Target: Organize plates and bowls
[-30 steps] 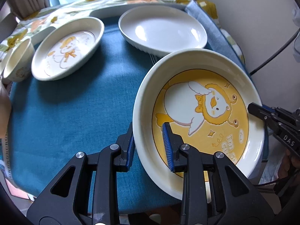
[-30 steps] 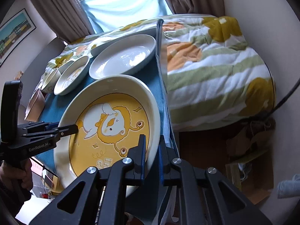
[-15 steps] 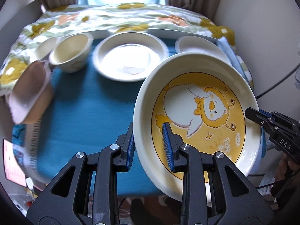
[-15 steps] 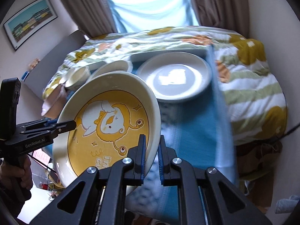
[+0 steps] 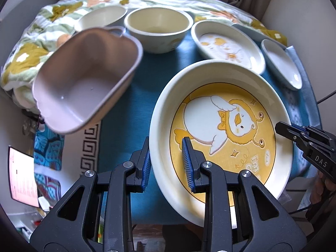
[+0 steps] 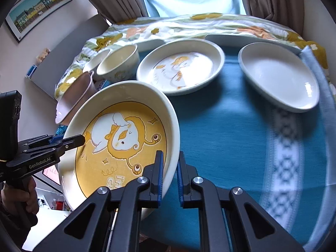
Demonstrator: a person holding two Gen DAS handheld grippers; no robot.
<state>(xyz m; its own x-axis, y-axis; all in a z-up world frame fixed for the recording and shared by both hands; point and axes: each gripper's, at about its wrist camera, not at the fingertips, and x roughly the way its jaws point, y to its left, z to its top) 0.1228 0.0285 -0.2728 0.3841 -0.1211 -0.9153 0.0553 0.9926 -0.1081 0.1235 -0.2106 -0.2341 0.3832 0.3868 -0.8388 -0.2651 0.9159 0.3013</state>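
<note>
A large cream plate [image 5: 231, 126] with a yellow duck picture hangs tilted above the teal tablecloth [image 5: 147, 79], held from both sides. My left gripper [image 5: 167, 163] is shut on its near-left rim, one pad inside and one outside. My right gripper [image 6: 170, 168] is shut on the opposite rim of the plate [image 6: 117, 142]. Each gripper shows in the other view, the right gripper [image 5: 294, 132] at the plate's right edge and the left gripper [image 6: 69, 142] at its left. A smaller duck plate [image 6: 180, 67] and a plain white plate [image 6: 279, 73] rest on the cloth behind.
A pink-grey squarish bowl [image 5: 84, 79] sits tilted at the table's left edge. A cream bowl [image 5: 157, 27] and a smaller bowl [image 5: 103, 16] stand at the back left. A floral quilt [image 5: 42, 31] lies beyond the table. Clutter on the floor shows past the left edge.
Both grippers have carried the duck plate leftward across the table. The bowls and the pink-grey bowl have come into view, and the white plates have slid to the right.
</note>
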